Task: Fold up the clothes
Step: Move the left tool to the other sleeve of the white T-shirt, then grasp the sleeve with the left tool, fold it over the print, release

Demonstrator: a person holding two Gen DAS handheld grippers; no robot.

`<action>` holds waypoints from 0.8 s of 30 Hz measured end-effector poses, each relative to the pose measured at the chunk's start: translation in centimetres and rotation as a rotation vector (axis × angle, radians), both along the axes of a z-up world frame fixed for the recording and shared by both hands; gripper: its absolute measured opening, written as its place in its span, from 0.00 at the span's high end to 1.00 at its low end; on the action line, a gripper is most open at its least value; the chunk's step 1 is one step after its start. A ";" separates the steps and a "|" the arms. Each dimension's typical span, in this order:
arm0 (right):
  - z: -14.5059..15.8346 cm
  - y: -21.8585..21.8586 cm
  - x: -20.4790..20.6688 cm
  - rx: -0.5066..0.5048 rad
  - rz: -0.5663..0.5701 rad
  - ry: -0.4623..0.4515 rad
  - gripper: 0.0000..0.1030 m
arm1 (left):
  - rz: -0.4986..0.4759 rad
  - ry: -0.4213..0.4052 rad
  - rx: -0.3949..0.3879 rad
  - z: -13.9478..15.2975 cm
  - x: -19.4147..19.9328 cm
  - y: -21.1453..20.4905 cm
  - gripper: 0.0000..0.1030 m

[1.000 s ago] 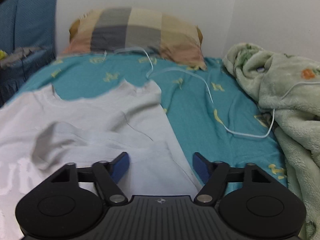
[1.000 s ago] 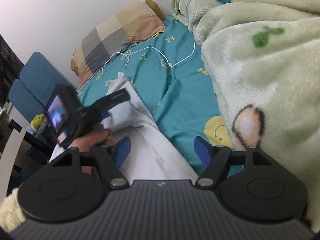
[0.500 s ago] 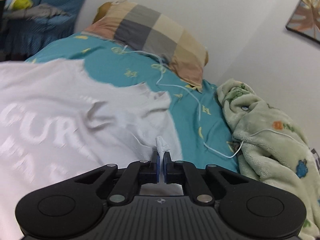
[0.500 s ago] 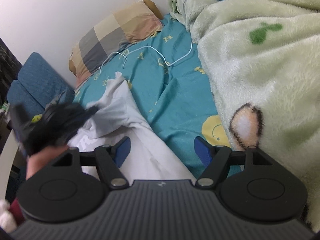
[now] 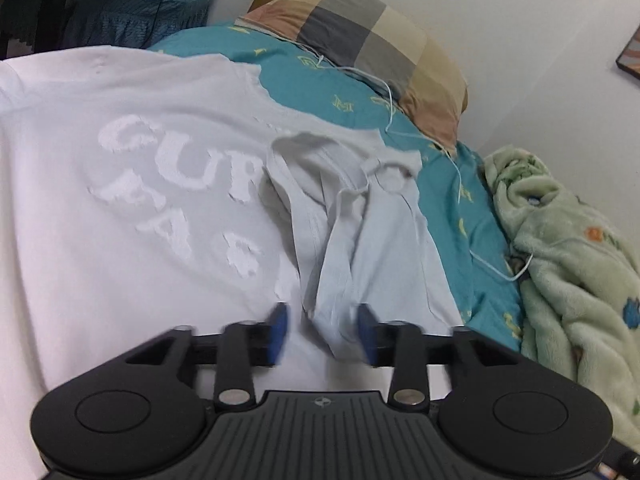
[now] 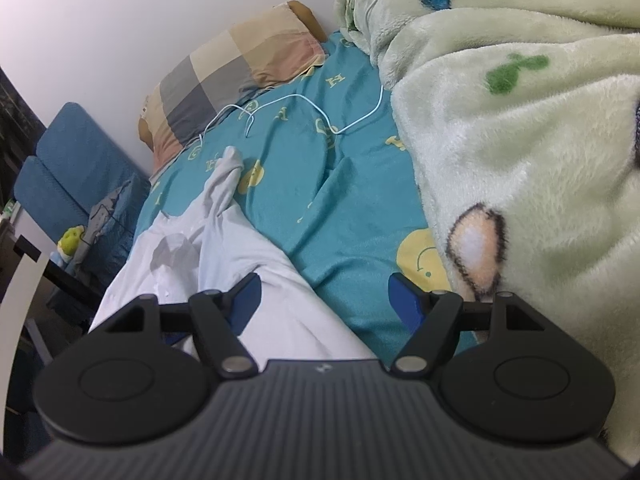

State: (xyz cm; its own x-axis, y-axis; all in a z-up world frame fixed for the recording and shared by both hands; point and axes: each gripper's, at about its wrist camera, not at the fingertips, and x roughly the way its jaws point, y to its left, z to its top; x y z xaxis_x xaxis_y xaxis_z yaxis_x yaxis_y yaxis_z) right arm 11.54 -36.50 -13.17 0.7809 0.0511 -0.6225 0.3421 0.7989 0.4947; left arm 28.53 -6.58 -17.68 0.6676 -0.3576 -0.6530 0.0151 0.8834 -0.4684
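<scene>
Hovering left gripper, jaws just opened, over white shirt.

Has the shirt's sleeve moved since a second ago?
Yes. In the right wrist view the sleeve has stretched out toward the pillow.
</scene>
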 end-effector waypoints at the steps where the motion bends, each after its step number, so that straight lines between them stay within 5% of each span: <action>1: 0.0 0.1 0.1 0.002 0.003 0.001 0.30 | 0.007 -0.011 0.014 0.4 0.6 0.2 0.35; 4: -0.2 0.2 0.6 0.009 0.016 0.004 0.30 | 0.055 -0.027 0.042 1.1 3.2 1.1 0.18; 11: -1.1 0.8 1.7 0.007 0.035 0.034 0.30 | 0.165 0.040 -0.025 0.3 11.9 2.8 0.17; 17: -1.7 1.0 2.8 -0.003 0.036 0.056 0.30 | 0.104 0.064 -0.095 0.6 14.4 1.4 0.18; 23: -1.8 1.4 3.2 -0.022 0.046 0.061 0.30 | 0.034 0.130 0.025 0.3 14.7 -1.1 0.38; 24: -1.8 1.4 3.2 -0.026 0.044 0.061 0.30 | 0.021 0.131 0.066 0.6 14.6 -1.4 0.65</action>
